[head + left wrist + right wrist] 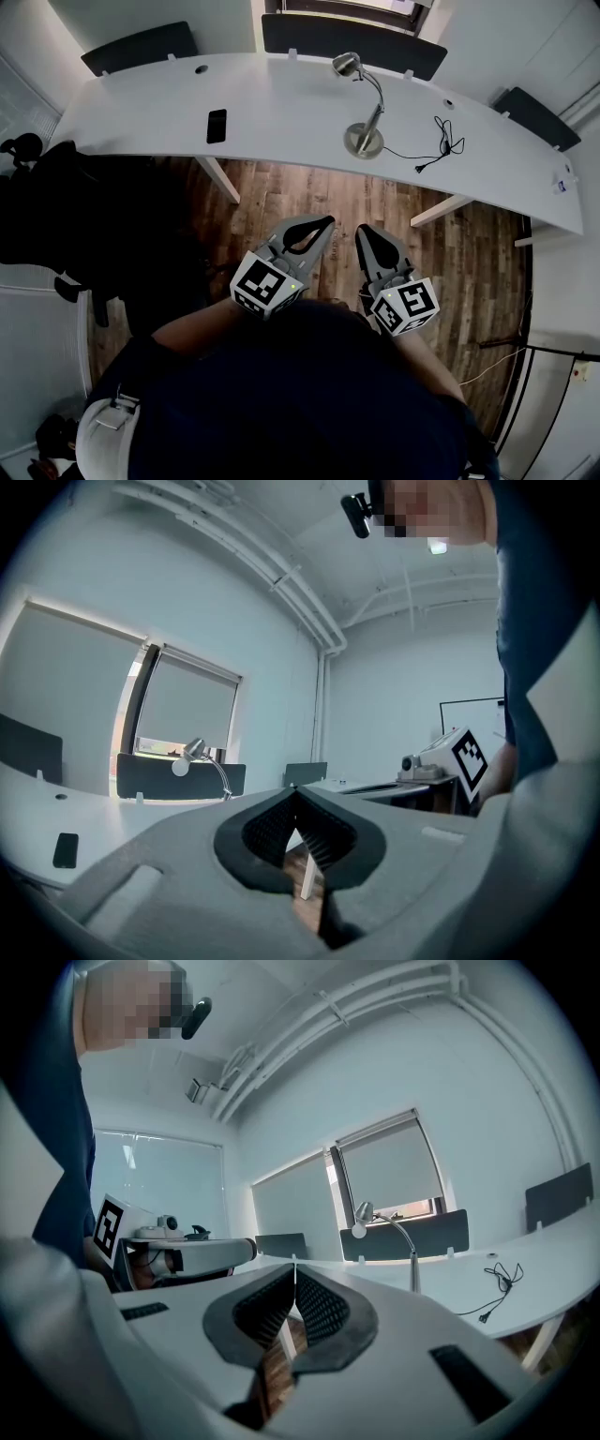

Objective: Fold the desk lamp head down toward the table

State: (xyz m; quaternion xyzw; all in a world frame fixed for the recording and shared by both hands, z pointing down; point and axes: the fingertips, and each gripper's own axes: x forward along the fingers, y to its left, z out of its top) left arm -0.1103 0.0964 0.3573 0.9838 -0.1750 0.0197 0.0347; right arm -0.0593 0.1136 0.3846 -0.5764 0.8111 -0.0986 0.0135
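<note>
We find the desk lamp [374,120] standing on the white table [281,108] in the upper middle of the head view, slightly right of centre. Its round base [364,140] sits towards the table's front edge. The curved neck rises from the base and carries the lamp head [346,64] up and to the left in the frame, raised clear of the tabletop. A black cable [441,141] lies loosely coiled on the table just right of the base. A dark phone [217,126] lies flat to the left of the lamp, well apart from it.

Both tongs sit in the lower middle of the head view, over the wooden floor [319,192] and well short of the table. The left tongs [327,222] are closed, tips meeting, with nothing between them. The left gripper view confirms this and shows the lamp at middle left beyond the tips. The right tongs [362,229] are likewise closed tip to tip and empty. The right gripper view shows the lamp right of centre, upright. Neither pair of tongs touches the lamp.
</note>
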